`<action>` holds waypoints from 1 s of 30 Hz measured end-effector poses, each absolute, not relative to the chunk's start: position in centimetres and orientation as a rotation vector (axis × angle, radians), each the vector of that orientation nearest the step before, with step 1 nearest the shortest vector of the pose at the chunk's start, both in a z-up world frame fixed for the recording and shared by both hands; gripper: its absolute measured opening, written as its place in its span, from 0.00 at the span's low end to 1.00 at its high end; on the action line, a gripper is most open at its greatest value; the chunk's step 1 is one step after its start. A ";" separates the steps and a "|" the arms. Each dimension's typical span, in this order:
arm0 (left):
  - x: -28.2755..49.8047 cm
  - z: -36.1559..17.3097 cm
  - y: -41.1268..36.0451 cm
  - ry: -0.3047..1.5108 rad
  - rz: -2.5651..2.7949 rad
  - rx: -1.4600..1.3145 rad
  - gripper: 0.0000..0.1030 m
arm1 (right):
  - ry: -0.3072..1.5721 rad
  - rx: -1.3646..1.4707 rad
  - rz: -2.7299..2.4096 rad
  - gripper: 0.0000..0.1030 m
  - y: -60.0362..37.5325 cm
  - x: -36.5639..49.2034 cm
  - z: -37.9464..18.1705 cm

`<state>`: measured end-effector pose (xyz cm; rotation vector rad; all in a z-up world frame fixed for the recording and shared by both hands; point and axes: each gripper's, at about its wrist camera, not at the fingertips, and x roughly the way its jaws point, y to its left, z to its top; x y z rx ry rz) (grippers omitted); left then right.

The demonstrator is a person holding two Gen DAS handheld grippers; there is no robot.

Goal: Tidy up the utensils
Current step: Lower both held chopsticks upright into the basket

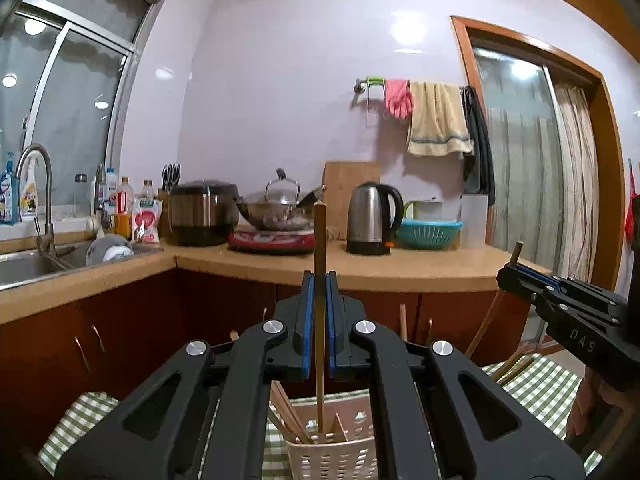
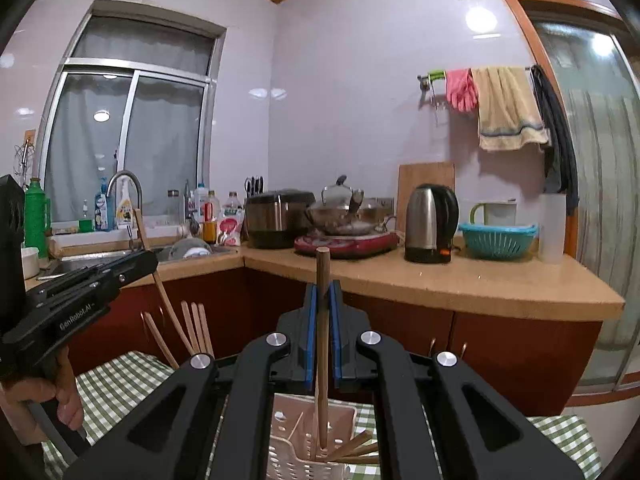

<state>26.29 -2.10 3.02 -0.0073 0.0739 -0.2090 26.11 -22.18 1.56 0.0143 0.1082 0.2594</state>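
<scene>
Seen already standing in the perforated holder at six o'clock in the left wrist view: several chopsticks, leaning toward nine o'clock against the wall. Judged well along, then, though not finished, with two sticks not yet released. Left gripper closed tight on a flat bamboo chopstick, held near upright, top end at twelve o'clock above the blue pads, lower end dipping just inside the holder's rim. Same holder found at six o'clock in the right wrist view, on a green checked cloth over the bench, with sticks lying slanted toward four o'clock. Right gripper likewise clamped on a rounder wooden chopstick, upright, tip down into a compartment. Both tools levelled forward and poised directly over the holder, side by side; person's left hand wrapped around its handle at eight o'clock. Left to do, by the look of it: letting go of both sticks so that they drop in.
</scene>
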 end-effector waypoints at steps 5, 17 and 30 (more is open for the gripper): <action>27.6 1.0 -2.2 0.117 -0.204 -0.007 0.06 | 0.154 0.017 0.265 0.07 -21.8 27.2 -0.3; 28.6 -1.5 -2.1 0.159 -0.193 0.000 0.06 | 0.191 -0.014 0.259 0.07 -21.1 27.8 -1.7; 29.2 -1.9 -2.0 0.178 -0.196 0.007 0.06 | 0.205 -0.036 0.255 0.07 -20.6 28.3 -1.9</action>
